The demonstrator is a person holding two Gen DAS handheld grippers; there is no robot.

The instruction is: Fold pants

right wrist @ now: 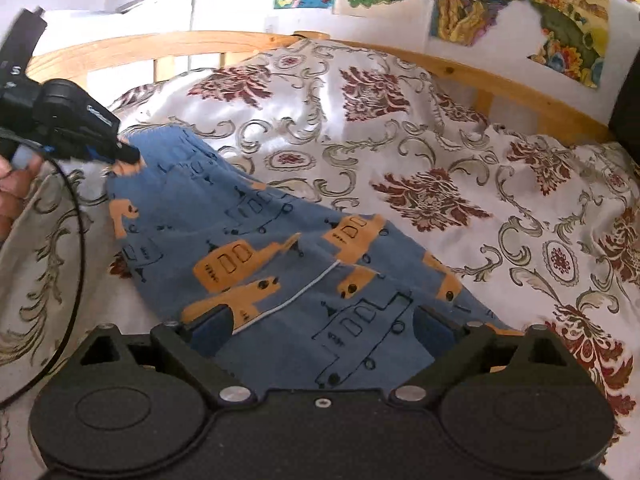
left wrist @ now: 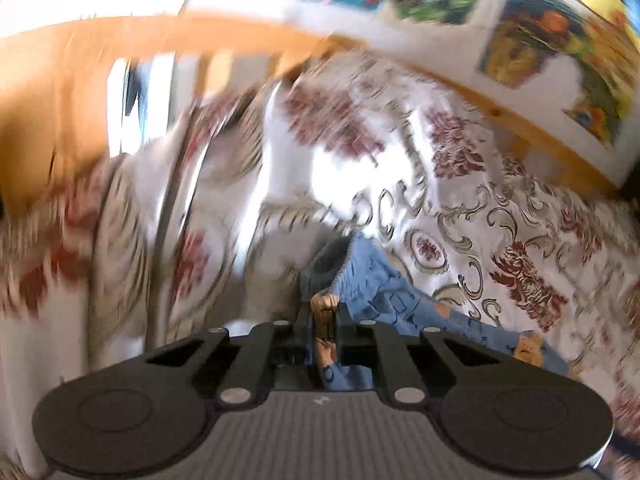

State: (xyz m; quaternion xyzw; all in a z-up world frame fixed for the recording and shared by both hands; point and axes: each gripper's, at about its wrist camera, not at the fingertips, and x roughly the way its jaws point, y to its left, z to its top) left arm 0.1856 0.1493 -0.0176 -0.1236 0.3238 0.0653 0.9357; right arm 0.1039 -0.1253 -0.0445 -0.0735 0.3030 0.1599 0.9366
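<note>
From the right wrist, left tool (right wrist: 128,156) pinches pants (right wrist: 280,248); right tool (right wrist: 324,328) gapes wide.

Open bedspread (right wrist: 400,128) beyond the pants (right wrist: 280,272); headboard (right wrist: 160,46) behind.

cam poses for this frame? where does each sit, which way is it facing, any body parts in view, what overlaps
Left wrist: on the left gripper, looking along its jaws, shut on the pants, toward the headboard; heavily blurred, no body shows.
Right wrist: on the right gripper, jaws open over the pants, facing the headboard; left gripper and a hand at left.
Shared: pants, bedspread, headboard, wall posters.
</note>
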